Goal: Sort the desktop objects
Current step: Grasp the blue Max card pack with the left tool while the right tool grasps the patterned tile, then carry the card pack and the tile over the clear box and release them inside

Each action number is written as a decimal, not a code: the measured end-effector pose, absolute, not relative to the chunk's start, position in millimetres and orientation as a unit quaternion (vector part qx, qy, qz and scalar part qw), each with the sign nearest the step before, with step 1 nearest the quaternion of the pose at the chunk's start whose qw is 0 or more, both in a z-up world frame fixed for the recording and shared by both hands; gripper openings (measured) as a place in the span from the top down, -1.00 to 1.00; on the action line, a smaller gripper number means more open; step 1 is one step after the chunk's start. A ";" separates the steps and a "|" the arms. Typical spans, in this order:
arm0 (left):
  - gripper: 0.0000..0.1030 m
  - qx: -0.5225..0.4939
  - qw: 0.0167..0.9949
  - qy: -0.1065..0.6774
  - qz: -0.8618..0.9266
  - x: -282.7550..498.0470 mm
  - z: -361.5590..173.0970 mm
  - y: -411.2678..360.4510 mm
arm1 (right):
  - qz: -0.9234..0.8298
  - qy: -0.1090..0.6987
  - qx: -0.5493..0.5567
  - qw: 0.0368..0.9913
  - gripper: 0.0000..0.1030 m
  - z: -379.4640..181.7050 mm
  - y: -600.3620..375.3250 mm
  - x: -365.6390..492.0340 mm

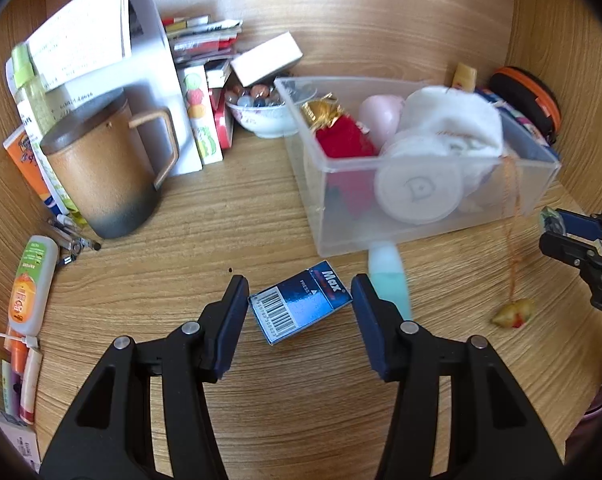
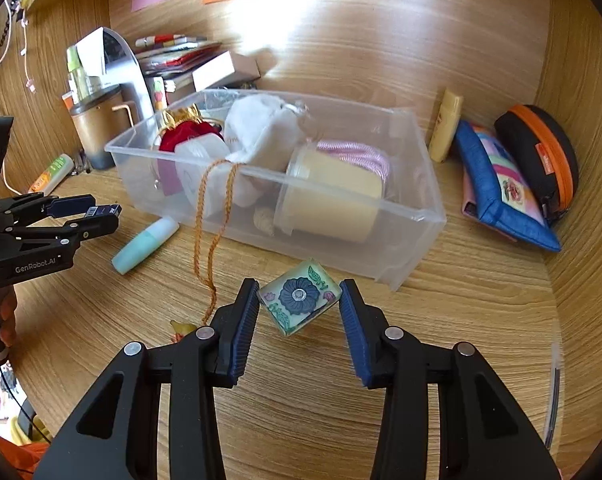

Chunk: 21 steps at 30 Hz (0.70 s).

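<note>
My left gripper is shut on a small blue "Max" staple box, held by its corners above the desk; the box also shows in the right wrist view. My right gripper is shut on a square glass tile with a blue flower, held tilted just in front of the clear plastic bin. The bin holds a red pouch, a white cloth bag and round containers. A teal tube lies on the desk beside the bin.
A brown mug, books and a bowl of marbles stand at the back left. A glue bottle and pens lie at the left. A blue pouch and an orange-zipped case lean at the right. An orange cord hangs from the bin.
</note>
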State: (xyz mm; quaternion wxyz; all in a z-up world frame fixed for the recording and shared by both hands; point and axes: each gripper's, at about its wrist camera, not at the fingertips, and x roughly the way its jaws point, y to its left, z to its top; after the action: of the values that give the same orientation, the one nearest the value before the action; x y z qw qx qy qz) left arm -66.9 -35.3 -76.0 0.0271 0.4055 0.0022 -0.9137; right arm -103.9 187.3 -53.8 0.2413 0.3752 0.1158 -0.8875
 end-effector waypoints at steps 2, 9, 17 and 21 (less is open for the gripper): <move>-0.02 0.400 0.026 0.002 -0.916 -65.6 -71.2 -34.7 | -0.889 0.117 0.371 0.242 0.27 -49.9 187.0 -102.0; -0.02 0.389 0.018 0.000 -0.921 -63.2 -58.5 -28.8 | -0.893 0.120 0.356 0.246 0.27 -39.1 184.1 -98.7; -0.02 0.366 0.008 0.004 -0.931 -63.6 -36.8 -27.7 | -0.901 0.128 0.334 0.247 0.27 -21.0 182.3 -99.4; -0.02 0.358 0.000 0.010 -0.934 -67.4 -27.3 -28.7 | -0.904 0.130 0.326 0.246 0.27 -14.1 181.0 -101.0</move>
State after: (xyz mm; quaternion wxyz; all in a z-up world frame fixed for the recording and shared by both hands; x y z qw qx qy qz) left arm -67.4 -28.7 -27.3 0.0003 0.3577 0.0096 -0.9338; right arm -101.0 181.0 -14.1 0.2460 0.3257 0.1296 -0.9037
